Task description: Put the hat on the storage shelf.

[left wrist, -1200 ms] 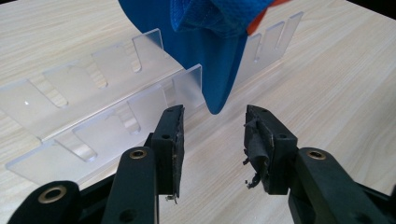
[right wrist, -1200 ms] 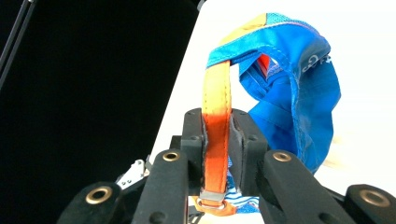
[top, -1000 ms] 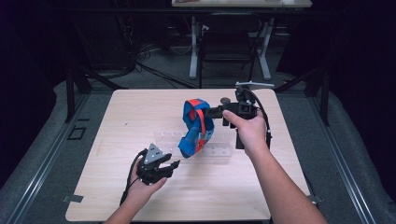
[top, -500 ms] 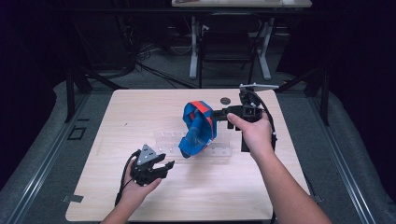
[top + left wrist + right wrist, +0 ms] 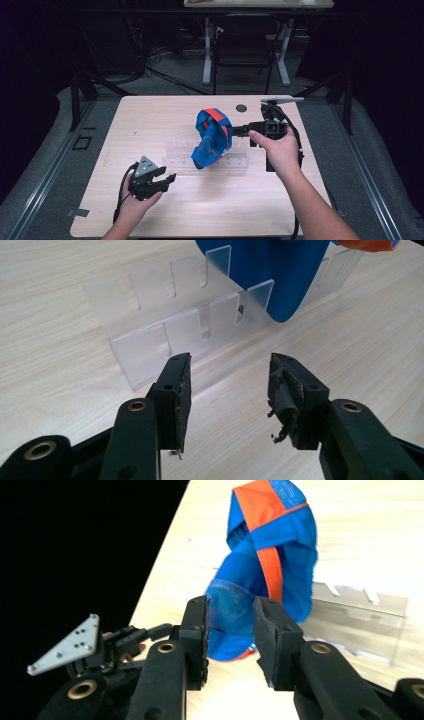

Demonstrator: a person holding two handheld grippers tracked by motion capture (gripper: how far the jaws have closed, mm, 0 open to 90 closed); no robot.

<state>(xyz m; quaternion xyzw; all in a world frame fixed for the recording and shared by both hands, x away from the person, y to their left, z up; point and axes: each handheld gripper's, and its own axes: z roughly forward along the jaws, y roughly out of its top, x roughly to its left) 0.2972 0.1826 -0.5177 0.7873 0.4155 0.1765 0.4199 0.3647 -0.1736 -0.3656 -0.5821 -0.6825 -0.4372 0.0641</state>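
Near the front left corner of the pale wood-grain table (image 5: 125, 120), the left gripper (image 5: 162, 181) hovers with worn black jaws apart. Mid-table stands a clear slotted acrylic rack (image 5: 165, 330). Above it, the right gripper (image 5: 230, 630) clamps a blue fabric cap with orange stripes (image 5: 212, 137).

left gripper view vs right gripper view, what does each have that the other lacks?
Left gripper view alone: the left gripper, jaws apart on nothing, close up to the rack's slots. Right gripper view alone: the right gripper shut on the blue cloth, its orange strap, the table edge. Shared: the clear rack, the cloth, the wooden table.
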